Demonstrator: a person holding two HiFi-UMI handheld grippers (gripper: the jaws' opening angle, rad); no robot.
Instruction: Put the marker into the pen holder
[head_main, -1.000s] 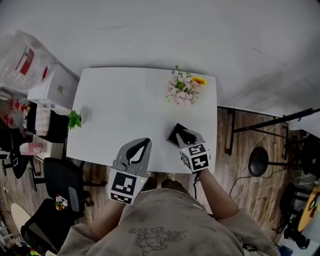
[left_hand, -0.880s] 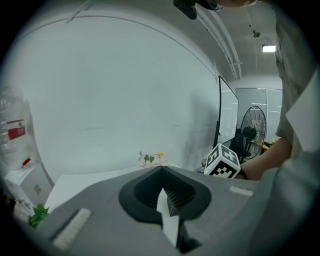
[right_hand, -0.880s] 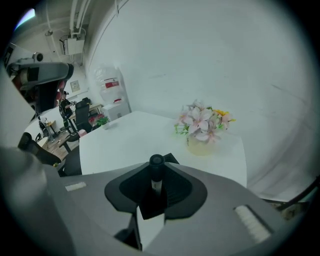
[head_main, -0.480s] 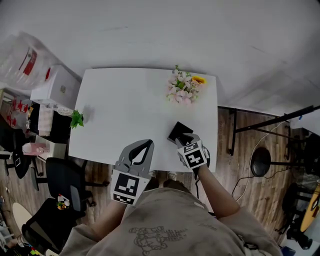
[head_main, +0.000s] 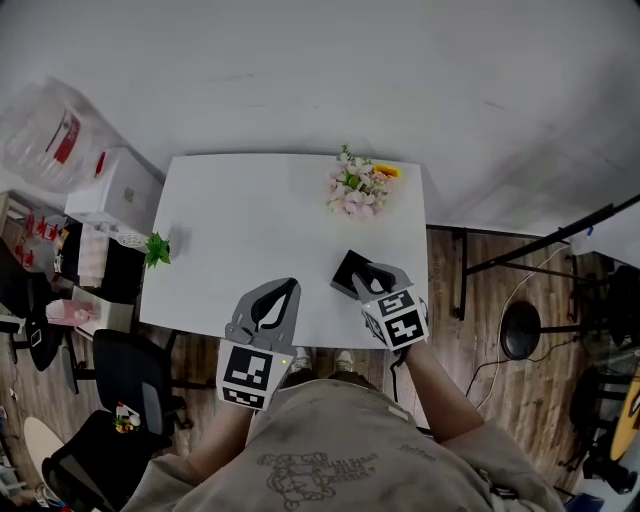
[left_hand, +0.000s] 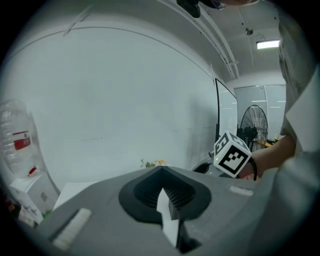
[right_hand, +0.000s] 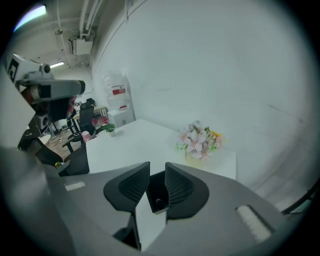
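A person stands at the near edge of a white table (head_main: 250, 215), seen from above, with a hand-held gripper in each hand.

The right gripper (head_main: 372, 277) is held over the near right part of the table, angled downward. Its jaws stand apart and have just been opening; their pads press on nothing. In the right gripper view, a black square pen holder (right_hand: 155, 192) shows in the gap between the two jaws, below them. A dark round end, which looks like the marker (right_hand: 160, 203), sits inside the holder near its front wall. In the head view the pen holder stands on the table just beyond the right gripper's tips, partly covered by them.

The left gripper (head_main: 289, 286) hovers over the table's near edge, left of the right one and well apart from the pen holder. Its jaws are clenched together with nothing between them.

A bunch of pink and yellow flowers (head_main: 358, 187) sits at the far right of the table. A small green plant (head_main: 156, 249) sits at the left edge. A black office chair (head_main: 122, 362) stands on the wooden floor to the left.
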